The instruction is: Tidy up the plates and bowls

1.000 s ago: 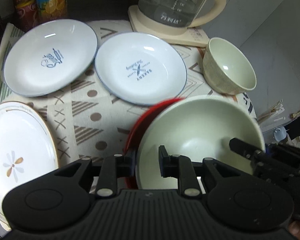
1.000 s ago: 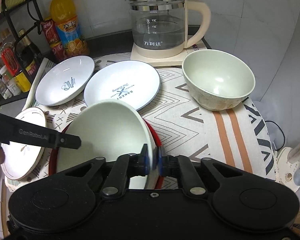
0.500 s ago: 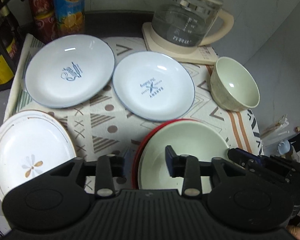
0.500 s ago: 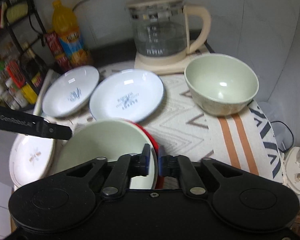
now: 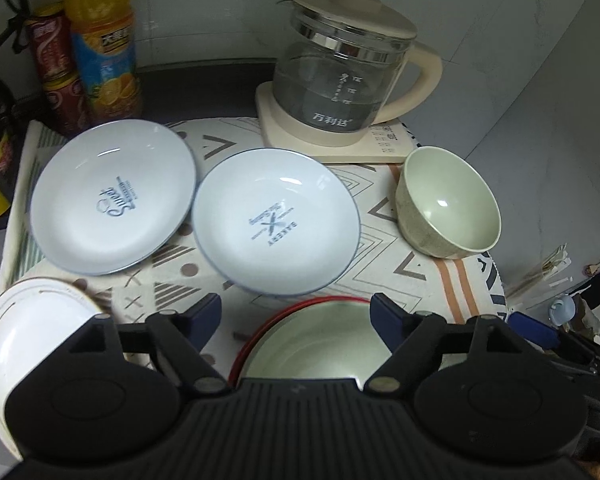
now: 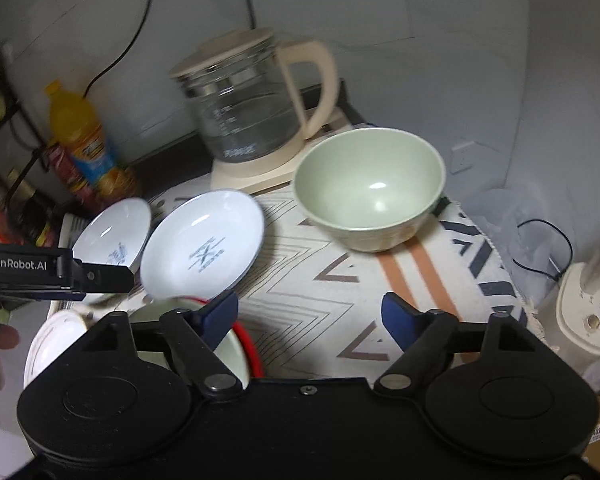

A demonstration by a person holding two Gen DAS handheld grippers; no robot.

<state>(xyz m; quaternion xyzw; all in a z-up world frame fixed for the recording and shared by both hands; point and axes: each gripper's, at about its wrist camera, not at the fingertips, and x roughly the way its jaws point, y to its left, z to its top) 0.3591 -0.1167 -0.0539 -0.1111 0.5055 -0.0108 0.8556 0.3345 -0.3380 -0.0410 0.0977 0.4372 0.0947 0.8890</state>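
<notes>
A pale green bowl rests in a red plate at the table's near edge. My left gripper hangs above it, jaws opening, pads clear of the rim. My right gripper is also opening over bare cloth to the right of that bowl, nothing between its fingers. A second green bowl stands at the far right. Two blue-rimmed white plates lie side by side; a floral white plate sits at the left edge.
A glass kettle on its cream base stands at the back. An orange drink bottle and red cans are back left. A patterned cloth covers the table. A white appliance stands off the table's right.
Both grippers let go of the green bowl's rim and opened wide. The bowl settled flat into the red plate. The left gripper rose and drew back; the right swung rightward.
</notes>
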